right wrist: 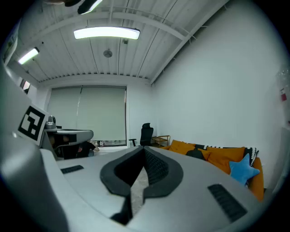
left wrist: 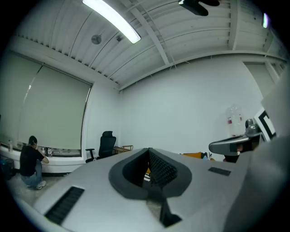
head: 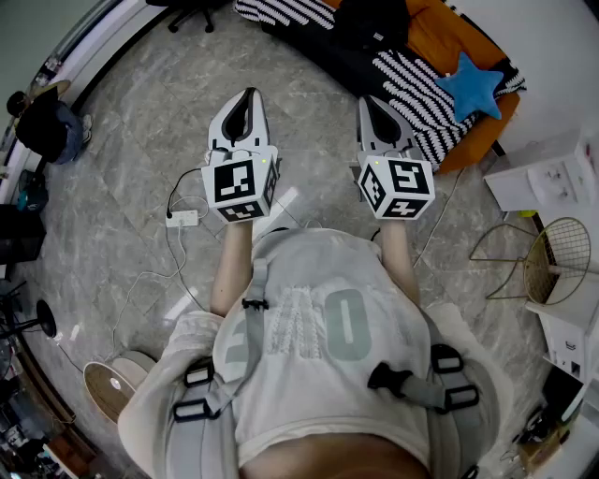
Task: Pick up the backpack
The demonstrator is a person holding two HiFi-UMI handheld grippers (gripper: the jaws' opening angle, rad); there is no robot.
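Shirt [head: 318, 327] nearest, left gripper [head: 248, 95] and right gripper [head: 368, 103] closed on nothing, so spread them before reaching that likely backpack [head: 370, 23] ahead.

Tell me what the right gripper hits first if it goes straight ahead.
Nothing close: the right gripper, jaws shut and level, points through open space toward the black office chair at the far end. The orange sofa lies off to its right, though depth is hard to judge.
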